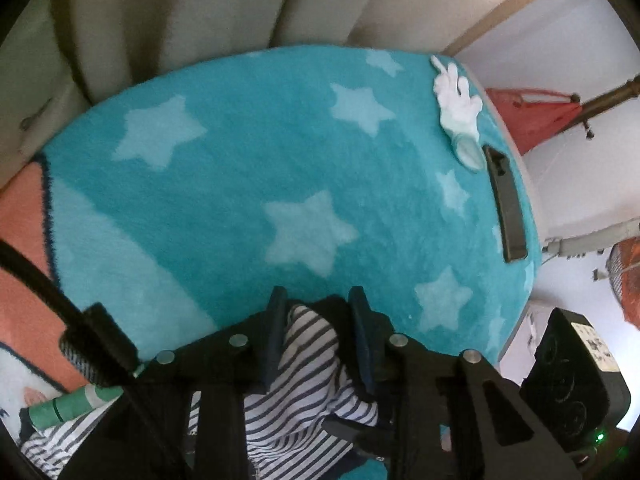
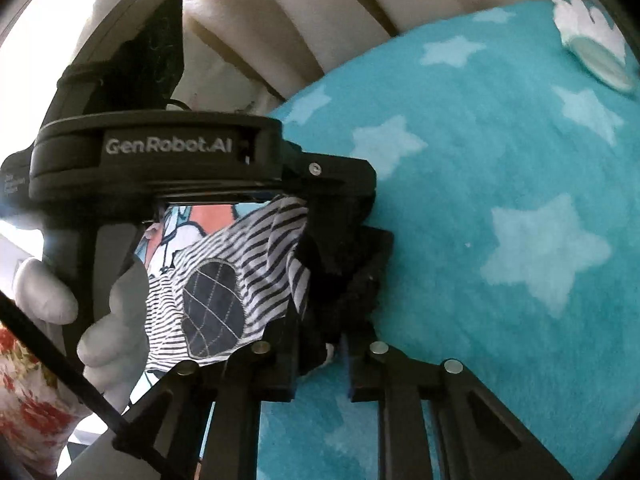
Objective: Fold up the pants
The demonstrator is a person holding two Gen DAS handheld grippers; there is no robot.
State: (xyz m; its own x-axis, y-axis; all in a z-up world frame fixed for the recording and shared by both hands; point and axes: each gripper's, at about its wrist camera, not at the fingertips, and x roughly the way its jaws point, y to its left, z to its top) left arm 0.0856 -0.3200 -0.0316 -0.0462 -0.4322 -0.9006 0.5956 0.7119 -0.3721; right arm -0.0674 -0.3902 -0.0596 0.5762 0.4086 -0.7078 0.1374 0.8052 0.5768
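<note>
Striped pants (image 1: 308, 364) bunched between my left gripper (image 1: 320, 304) fingers, pinched firm for lifting over star blanket (image 1: 240, 168). Right gripper (image 2: 320, 356) nearly closed; grip unclear.

- Left tool (image 1: 320, 300): black angular frame, round silver screws, dark blue finger pads (image 1: 362, 312).
- White "GenRobot.AI" lettering (image 2: 168, 146) on its black housing.
- Pale grey glove (image 2: 112, 320) below that lettering.

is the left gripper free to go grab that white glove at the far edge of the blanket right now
Probably not as things stand. The left gripper is shut on the striped pants, so it would have to let go first. The blanket between it and the white glove looks unobstructed.
</note>
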